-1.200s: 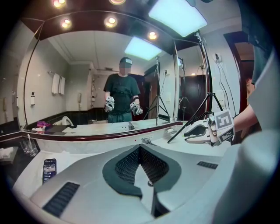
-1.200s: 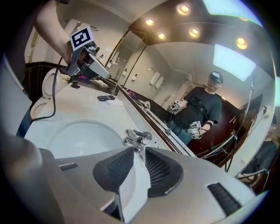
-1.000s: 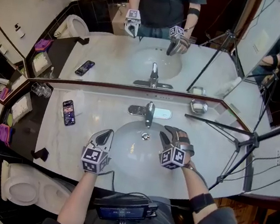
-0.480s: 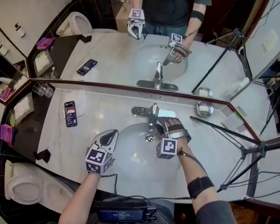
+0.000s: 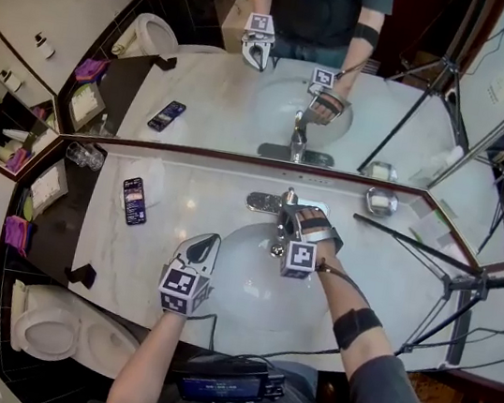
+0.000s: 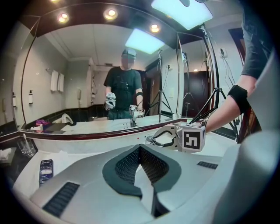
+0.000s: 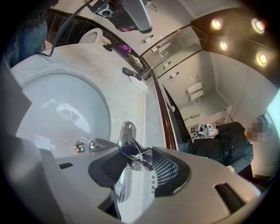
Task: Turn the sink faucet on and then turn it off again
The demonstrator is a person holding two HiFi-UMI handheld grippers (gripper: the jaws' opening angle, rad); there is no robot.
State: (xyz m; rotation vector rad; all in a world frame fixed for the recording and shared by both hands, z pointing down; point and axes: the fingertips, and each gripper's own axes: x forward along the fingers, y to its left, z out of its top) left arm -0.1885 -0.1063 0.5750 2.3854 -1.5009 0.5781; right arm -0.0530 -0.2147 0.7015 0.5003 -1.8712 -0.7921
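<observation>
at the faucet lever (image 7: 130, 151), the right gripper (image 5: 295, 220) has just been opening its jaws, spread either side of it, probably to grab it. left gripper (image 5: 208, 242) hangs pressed shut, empty, out of the way.

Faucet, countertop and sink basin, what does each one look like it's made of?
Faucet: polished metal, likely chrome-plated, going by its mirror-like reflections.
Countertop: glossy pale marble or a marble-look stone, with faint grey veining; the look leaves open which.
Sink basin: glossy white, probably glazed ceramic, judging by its smooth, even sheen.
</observation>
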